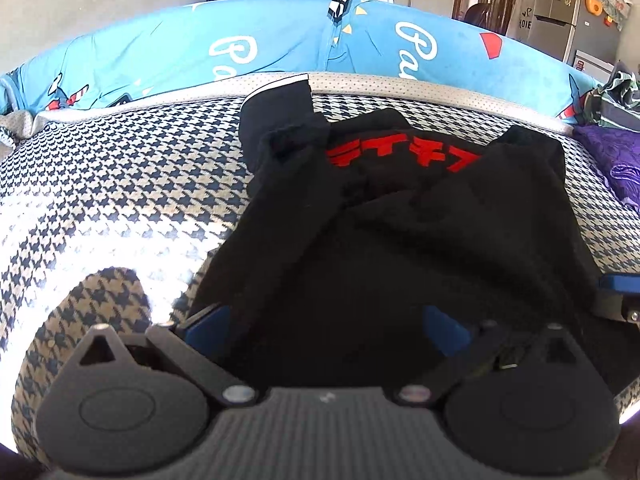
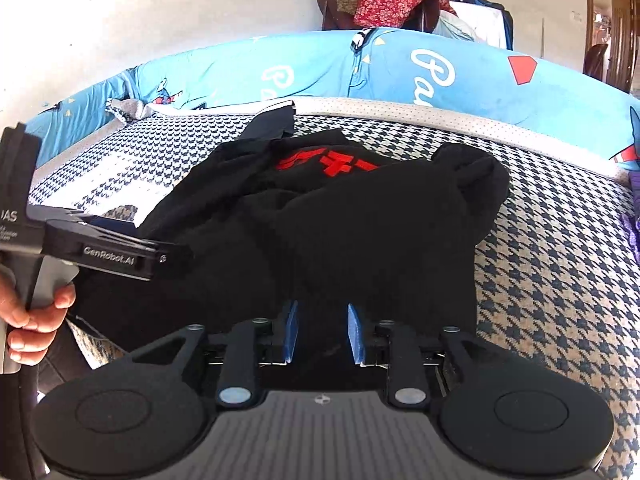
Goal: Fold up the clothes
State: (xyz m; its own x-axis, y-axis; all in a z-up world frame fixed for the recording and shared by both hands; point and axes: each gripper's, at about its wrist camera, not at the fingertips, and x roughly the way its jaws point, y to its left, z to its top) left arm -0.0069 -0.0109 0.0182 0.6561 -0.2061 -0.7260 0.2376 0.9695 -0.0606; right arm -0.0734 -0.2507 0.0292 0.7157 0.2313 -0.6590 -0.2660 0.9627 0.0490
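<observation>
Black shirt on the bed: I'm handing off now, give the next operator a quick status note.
Left gripper: jaws wide apart, black shirt lying between them, not pinched.
Right gripper: open, pads apart over the shirt's near edge.
The shirt lies bunched on the houndstooth bedcover, red print partly showing, one sleeve sticking out at the far side.
Left: flatten and finish the fold.
</observation>
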